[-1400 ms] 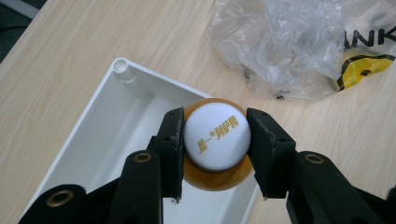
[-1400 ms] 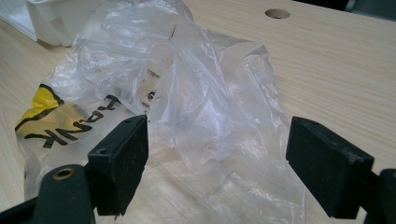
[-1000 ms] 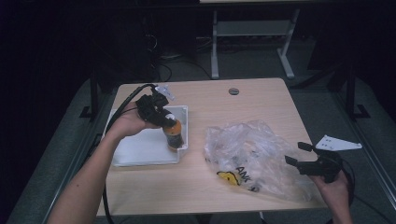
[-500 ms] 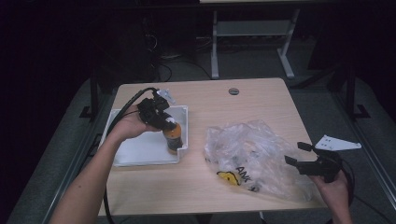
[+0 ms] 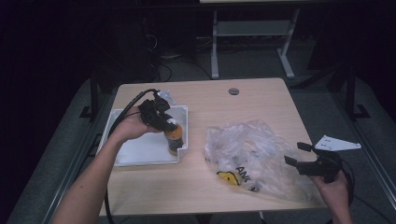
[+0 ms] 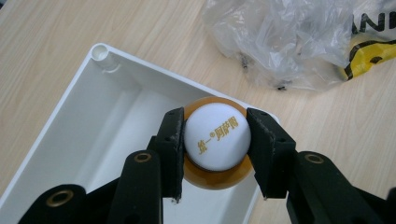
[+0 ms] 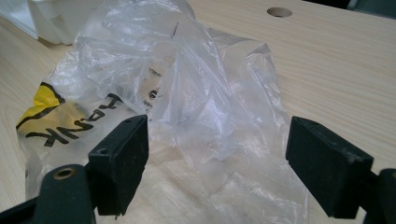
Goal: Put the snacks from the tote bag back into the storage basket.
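The left gripper (image 6: 215, 149) has its two black jaws clamped on the white cap of a small amber bottle (image 6: 215, 140), one pad on each side of the cap, with gold lettering readable on top. In the high view the bottle (image 5: 174, 138) stands upright under the left gripper (image 5: 164, 125), inside the white tray (image 5: 140, 156) against its right wall, close to the tray's near right corner. Compared with a second ago it has slid a little along that wall toward the tray's near edge and seems to sit lower, so I judge it is being set down in the tray and only the release is left. Whether its base already rests on the tray floor is hard to tell, since the cap and jaws cover it from above. The right gripper (image 7: 217, 163) hangs with its jaws spread wide and nothing between the pads, just over the near right edge of the crumpled clear plastic bag (image 7: 187, 93), which lies on the right half of the table (image 5: 210, 93); in the high view the right gripper (image 5: 299, 156) has not shifted. The bag's yellow and black print is folded and only partly legible, and what else it holds is unclear through the creased film.
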Available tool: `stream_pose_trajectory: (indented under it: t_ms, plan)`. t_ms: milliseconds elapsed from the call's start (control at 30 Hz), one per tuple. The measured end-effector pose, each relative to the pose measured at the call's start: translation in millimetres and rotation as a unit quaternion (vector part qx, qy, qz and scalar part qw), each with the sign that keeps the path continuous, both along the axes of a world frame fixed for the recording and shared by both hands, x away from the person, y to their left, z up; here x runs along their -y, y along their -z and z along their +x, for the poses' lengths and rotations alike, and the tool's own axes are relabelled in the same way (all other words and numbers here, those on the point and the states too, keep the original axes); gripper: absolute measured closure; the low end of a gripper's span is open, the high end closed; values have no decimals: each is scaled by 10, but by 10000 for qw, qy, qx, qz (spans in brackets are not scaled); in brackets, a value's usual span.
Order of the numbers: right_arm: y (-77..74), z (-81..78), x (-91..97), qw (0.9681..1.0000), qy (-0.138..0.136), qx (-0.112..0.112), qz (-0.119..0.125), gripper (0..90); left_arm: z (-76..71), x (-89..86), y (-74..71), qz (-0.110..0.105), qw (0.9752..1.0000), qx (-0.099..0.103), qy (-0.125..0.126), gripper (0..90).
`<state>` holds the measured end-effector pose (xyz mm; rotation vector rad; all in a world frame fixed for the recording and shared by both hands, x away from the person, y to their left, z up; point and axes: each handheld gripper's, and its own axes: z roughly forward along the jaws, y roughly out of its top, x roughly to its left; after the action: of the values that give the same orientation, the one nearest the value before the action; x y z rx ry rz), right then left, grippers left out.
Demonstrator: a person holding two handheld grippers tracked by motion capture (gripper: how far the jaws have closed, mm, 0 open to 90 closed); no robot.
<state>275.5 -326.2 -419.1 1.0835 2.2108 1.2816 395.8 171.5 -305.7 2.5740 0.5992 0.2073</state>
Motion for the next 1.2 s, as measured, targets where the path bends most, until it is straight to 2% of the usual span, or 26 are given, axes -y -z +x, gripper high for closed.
stream_pose_trajectory:
  t_ms: [533,800,933,1067,1200]
  plan:
    - [8,-11,4,10000,16,-47,19,206,33,-55,26,-215,9997,-74,-1,588]
    - [10,-27,15,10000,23,-44,2,205,43,-75,21,-179,9998,-113,35,583]
    - [10,-39,19,10000,53,-47,7,206,47,-77,30,-278,9995,-136,10,575]
    - [16,-43,33,10000,68,-55,2,206,52,-88,11,-395,9991,-153,-42,541]
    - [14,-47,29,10000,69,-53,-22,206,48,-100,-3,-403,9991,-151,-66,492]
